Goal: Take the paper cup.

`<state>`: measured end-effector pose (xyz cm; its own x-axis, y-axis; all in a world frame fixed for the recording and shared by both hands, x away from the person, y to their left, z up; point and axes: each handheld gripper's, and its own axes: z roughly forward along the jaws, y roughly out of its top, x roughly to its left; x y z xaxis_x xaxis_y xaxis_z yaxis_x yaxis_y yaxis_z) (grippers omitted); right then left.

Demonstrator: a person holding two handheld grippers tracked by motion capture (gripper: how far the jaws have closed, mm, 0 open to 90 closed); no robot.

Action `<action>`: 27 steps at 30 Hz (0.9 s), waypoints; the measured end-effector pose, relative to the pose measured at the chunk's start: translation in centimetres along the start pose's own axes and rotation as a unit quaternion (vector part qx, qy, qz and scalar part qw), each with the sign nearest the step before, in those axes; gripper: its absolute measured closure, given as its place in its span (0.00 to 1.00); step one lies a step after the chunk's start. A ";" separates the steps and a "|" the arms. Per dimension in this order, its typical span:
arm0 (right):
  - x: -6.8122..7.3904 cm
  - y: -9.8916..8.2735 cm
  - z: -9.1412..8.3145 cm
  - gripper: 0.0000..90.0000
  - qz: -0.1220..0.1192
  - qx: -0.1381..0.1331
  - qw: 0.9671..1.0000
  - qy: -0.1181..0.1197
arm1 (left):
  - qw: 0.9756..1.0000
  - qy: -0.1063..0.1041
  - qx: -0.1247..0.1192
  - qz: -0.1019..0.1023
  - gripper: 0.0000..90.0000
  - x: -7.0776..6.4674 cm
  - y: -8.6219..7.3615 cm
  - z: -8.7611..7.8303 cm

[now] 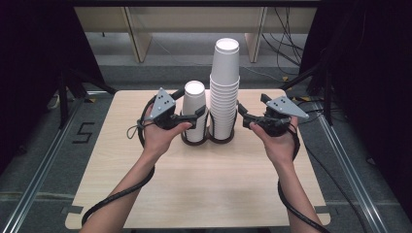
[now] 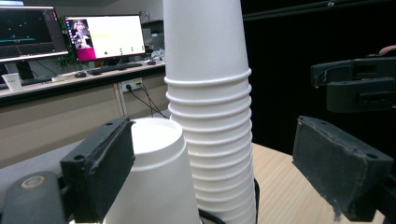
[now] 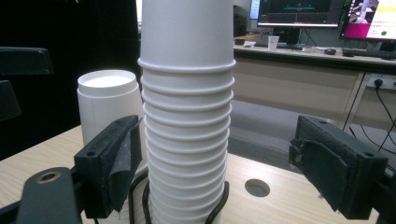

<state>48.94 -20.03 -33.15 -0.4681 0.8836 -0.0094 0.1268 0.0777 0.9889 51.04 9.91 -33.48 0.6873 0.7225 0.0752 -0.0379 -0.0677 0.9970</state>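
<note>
Two bare forearms come in from the near edge of the light wooden desk point(image 1: 194, 184). Each hand holds one black tool with two fingers, and one black cable trails back from each tool.

The left tool point(image 1: 197, 118) sits by the short stack. In the left gripper view its two black fingers point(image 2: 105, 168) stand apart. The short stack is next to the left one, and I cannot tell if they touch. The other finger is well away from both stacks. So these fingers are partly open and hold nothing.

The right tool point(image 1: 242, 116) is just beside the tall stack. In the right gripper view its two fingers point(image 3: 112, 163) stand wide, one on each side of the tall stack. Neither one presses on it, so they hold nothing too.

There are two stacks of white paper cups, all upside down, near the middle of the desk. The short white paper cup stack point(image 1: 195, 111) is on the left. The tall white paper cup stack point(image 1: 224, 90) is on the right, just beside it, with about a dozen rims showing. Each stack stands in one round black wire ring point(image 1: 221, 138), two rings side by side.

One small round hole point(image 3: 257, 187) is in the desk beyond the tall stack.

Far off, the gripper views show a long counter point(image 2: 70, 84) with two lit computer screens point(image 2: 105, 37) and one small white cup point(image 2: 11, 81).
</note>
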 end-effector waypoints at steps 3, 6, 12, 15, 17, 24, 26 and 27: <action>-0.1 0.4 0.2 0.19 -0.007 -0.003 1.000 0.001 | 1.000 -0.001 0.001 0.003 0.13 -0.1 0.3 0.6; -0.1 0.8 0.3 0.19 -0.005 -0.003 1.000 0.000 | 1.000 -0.002 0.005 0.011 0.11 -0.3 0.7 1.2; -0.2 1.7 0.7 0.19 0.007 -0.006 1.000 -0.002 | 1.000 0.002 0.016 0.017 0.11 -0.4 1.2 2.4; -0.3 2.2 1.1 0.19 -0.003 -0.010 1.000 -0.004 | 1.000 0.003 0.016 0.015 0.13 -0.5 1.4 2.8; -0.2 2.2 1.1 0.19 -0.001 -0.010 1.000 -0.004 | 1.000 0.005 0.015 0.014 0.13 -0.6 1.5 3.0; -0.2 2.9 1.6 0.19 -0.003 -0.010 1.000 -0.001 | 1.000 0.008 0.022 0.018 0.14 -0.6 1.6 3.6; -0.1 3.0 1.6 0.19 0.000 -0.009 1.000 -0.001 | 1.000 0.006 0.023 0.018 0.14 -0.6 1.7 3.7; -0.1 3.2 1.7 0.19 0.003 -0.008 1.000 0.000 | 1.000 0.007 0.022 0.017 0.14 -0.7 1.8 3.8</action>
<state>50.93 -19.11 -30.28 -0.4679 0.8837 -0.0041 0.1161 0.0661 0.9910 53.24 6.67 -31.86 0.6757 0.7289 0.1105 -0.0293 -0.1233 0.9919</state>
